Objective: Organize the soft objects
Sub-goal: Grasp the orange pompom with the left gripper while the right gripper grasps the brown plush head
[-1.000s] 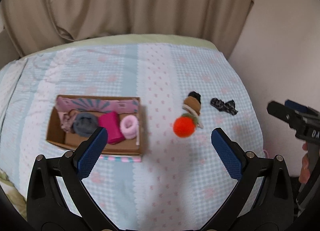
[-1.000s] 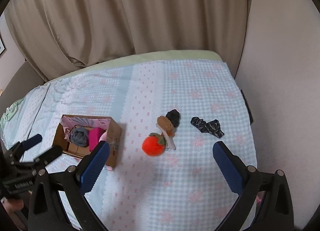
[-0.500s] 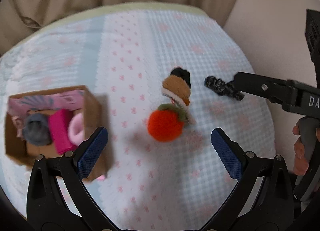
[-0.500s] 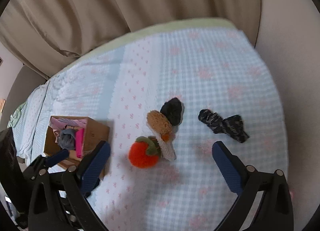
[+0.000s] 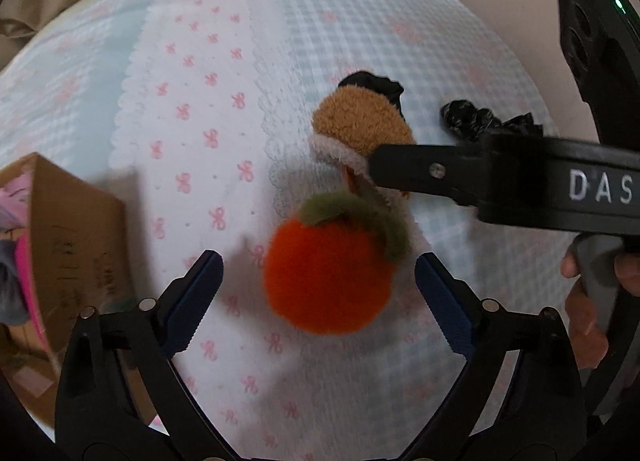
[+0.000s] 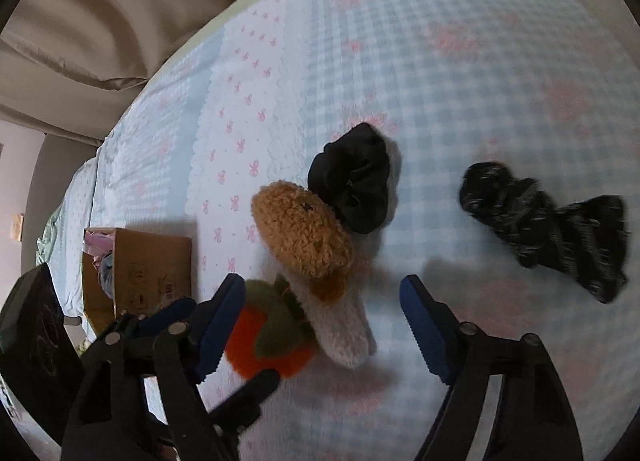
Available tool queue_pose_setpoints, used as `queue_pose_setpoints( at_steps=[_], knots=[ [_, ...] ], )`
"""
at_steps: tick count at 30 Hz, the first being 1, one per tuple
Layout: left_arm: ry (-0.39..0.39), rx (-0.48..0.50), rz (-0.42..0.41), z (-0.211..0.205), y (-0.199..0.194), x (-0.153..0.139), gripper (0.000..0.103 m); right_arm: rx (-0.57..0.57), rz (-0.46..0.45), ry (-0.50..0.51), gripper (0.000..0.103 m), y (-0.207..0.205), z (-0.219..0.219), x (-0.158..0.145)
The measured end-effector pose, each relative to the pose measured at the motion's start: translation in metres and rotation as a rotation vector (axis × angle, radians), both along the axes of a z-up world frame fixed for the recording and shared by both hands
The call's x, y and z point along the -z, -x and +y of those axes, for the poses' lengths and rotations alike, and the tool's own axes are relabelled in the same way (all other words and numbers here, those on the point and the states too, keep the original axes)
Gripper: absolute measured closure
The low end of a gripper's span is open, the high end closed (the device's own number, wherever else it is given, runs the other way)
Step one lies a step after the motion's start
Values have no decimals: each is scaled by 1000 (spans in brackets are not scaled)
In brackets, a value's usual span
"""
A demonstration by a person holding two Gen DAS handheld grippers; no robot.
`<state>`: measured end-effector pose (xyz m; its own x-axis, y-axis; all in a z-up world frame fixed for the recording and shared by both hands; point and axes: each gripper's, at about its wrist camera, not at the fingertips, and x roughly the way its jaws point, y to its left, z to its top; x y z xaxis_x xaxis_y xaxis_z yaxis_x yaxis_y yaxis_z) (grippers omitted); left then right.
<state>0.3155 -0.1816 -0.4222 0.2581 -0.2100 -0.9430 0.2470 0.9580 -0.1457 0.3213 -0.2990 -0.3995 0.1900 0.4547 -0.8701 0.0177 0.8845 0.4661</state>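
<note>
Left gripper (image 5: 316,303): fingers wide, closing, straddling orange plush (image 5: 328,277), lower centre; centre before squeezing.
Right gripper (image 6: 322,319): half-open, closing, around brown-and-white sock (image 6: 316,261); nothing gripped.

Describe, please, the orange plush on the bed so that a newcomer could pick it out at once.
On the blue-and-pink patterned bedspread, look right of the cardboard box to the cluster of soft things. The orange plush lies nearest the camera, against a brown-and-white fuzzy sock. It alone is round, bright orange, with a green leafy top.
</note>
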Motion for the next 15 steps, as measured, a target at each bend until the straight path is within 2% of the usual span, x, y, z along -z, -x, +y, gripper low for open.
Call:
queue_pose_setpoints(
  at_steps=[4,7,12,15],
  knots=[
    [7,23,19,-5,-5,13,15,1,17,-22,36,-9,6,13],
    [16,34,37,-7,-8,21,25,-1,27,-38,43,-15,10,19],
    [44,52,74,-9,-13,32,60,-16,40,-61,60,-19,18,27],
    [49,71,92,-12,-13,37,65,-31,31,-50,65,-19,22,25]
  ],
)
